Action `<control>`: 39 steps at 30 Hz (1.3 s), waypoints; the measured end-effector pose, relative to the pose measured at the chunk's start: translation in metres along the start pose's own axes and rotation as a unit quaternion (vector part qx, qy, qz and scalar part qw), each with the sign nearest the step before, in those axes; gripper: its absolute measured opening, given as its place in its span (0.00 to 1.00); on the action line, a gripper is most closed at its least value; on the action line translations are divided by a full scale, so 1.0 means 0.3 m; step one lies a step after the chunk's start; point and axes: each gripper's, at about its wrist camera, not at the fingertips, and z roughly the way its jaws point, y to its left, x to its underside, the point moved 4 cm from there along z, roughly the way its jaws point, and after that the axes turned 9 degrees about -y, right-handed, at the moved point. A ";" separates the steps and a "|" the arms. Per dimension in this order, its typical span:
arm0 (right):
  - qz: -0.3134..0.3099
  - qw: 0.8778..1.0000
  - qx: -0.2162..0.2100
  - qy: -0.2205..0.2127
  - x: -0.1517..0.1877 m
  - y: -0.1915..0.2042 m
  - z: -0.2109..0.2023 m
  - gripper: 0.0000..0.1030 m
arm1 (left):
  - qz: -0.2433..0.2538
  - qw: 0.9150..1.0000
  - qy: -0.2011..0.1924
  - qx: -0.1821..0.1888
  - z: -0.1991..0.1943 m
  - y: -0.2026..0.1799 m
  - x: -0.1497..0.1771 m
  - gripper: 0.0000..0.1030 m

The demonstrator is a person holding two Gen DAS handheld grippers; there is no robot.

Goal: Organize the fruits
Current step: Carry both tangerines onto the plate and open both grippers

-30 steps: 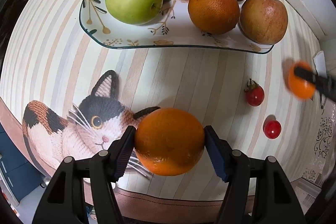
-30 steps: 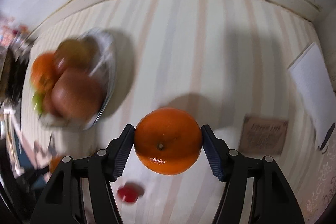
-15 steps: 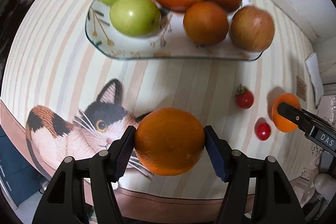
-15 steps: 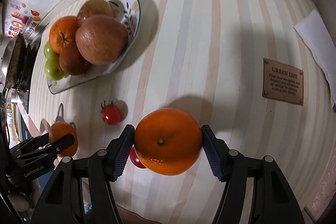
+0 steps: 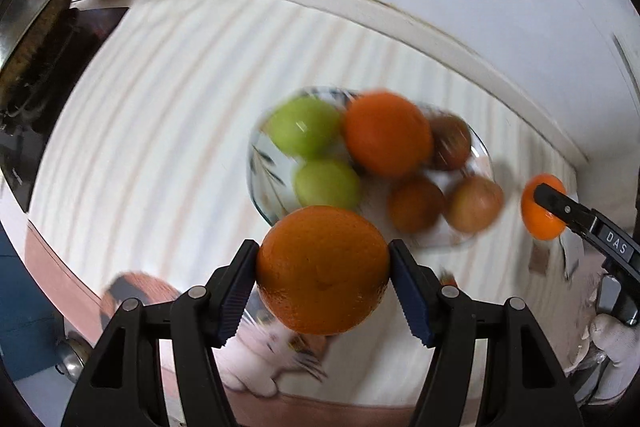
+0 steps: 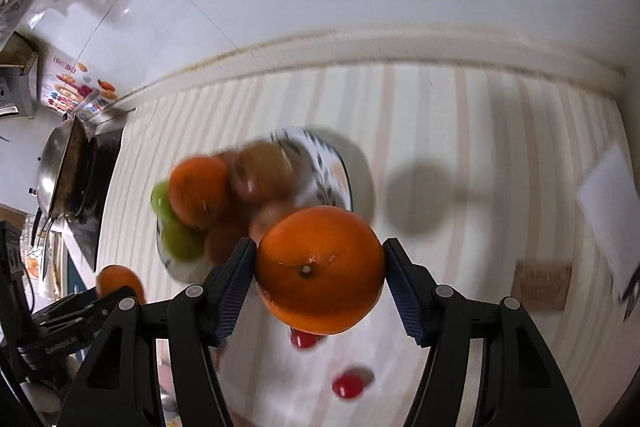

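Orange fruit (image 5: 322,269) in black tongs (image 5: 322,279) with blue pads (image 5: 236,291), green apples (image 5: 304,131), beige-striped tablecloth (image 6: 460,115), red tomatoes (image 6: 347,385)

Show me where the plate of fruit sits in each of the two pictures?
Left wrist view: the plate is at centre, just beyond the orange held there.
Right wrist view: the plate is left of centre, behind that view's orange.
Shared landmark: the striped cloth under it.

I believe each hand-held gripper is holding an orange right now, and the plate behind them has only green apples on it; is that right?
Not quite. Each hand-held gripper, left and right, does hold an orange. But the plate holds more than green apples: the left wrist view also shows a large orange and brownish-red fruits on it.
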 end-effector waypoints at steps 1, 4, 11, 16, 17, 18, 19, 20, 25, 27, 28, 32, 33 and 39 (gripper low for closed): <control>-0.002 1.000 0.002 0.001 -0.021 0.011 0.018 0.65 | -0.005 1.000 -0.001 -0.007 0.015 0.019 -0.019 0.61; -0.004 1.000 0.013 0.009 -0.071 0.029 0.087 0.65 | -0.019 1.000 0.005 -0.020 0.065 0.086 -0.064 0.61; 0.007 0.999 0.038 0.029 -0.090 0.007 0.207 0.65 | -0.040 0.998 0.030 -0.027 0.205 0.160 -0.084 0.61; 0.001 0.998 0.043 0.038 -0.089 0.009 0.257 0.65 | -0.032 0.998 0.021 -0.042 0.244 0.160 -0.085 0.62; -0.002 0.998 0.042 0.039 -0.091 0.014 0.263 0.65 | -0.035 0.998 0.018 -0.040 0.245 0.165 -0.088 0.62; -0.006 0.998 0.041 0.042 -0.091 0.020 0.271 0.65 | -0.038 0.998 0.016 -0.037 0.242 0.168 -0.089 0.62; -0.008 0.998 0.040 0.044 -0.091 0.024 0.277 0.65 | -0.035 0.999 0.016 -0.037 0.241 0.166 -0.092 0.62; -0.011 0.998 0.041 0.047 -0.094 0.029 0.287 0.65 | -0.029 0.999 0.015 -0.039 0.244 0.163 -0.096 0.62; -0.020 0.997 0.045 0.054 -0.112 0.044 0.310 0.66 | -0.033 0.999 0.024 -0.033 0.247 0.170 -0.104 0.62; -0.016 0.997 0.040 0.061 -0.114 0.039 0.313 0.66 | -0.041 0.998 0.028 -0.031 0.253 0.176 -0.107 0.62; -0.013 0.997 0.037 0.064 -0.117 0.037 0.317 0.66 | -0.044 0.998 0.030 -0.031 0.253 0.177 -0.108 0.62; -0.008 0.997 0.038 0.068 -0.113 0.024 0.317 0.75 | -0.052 0.997 0.038 -0.029 0.257 0.183 -0.112 0.62; -0.008 0.997 0.037 0.068 -0.110 0.023 0.314 0.76 | -0.052 0.997 0.039 -0.028 0.256 0.182 -0.113 0.62; -0.007 0.997 0.036 0.070 -0.101 0.019 0.307 0.88 | -0.051 0.998 0.029 -0.019 0.222 0.177 -0.128 0.70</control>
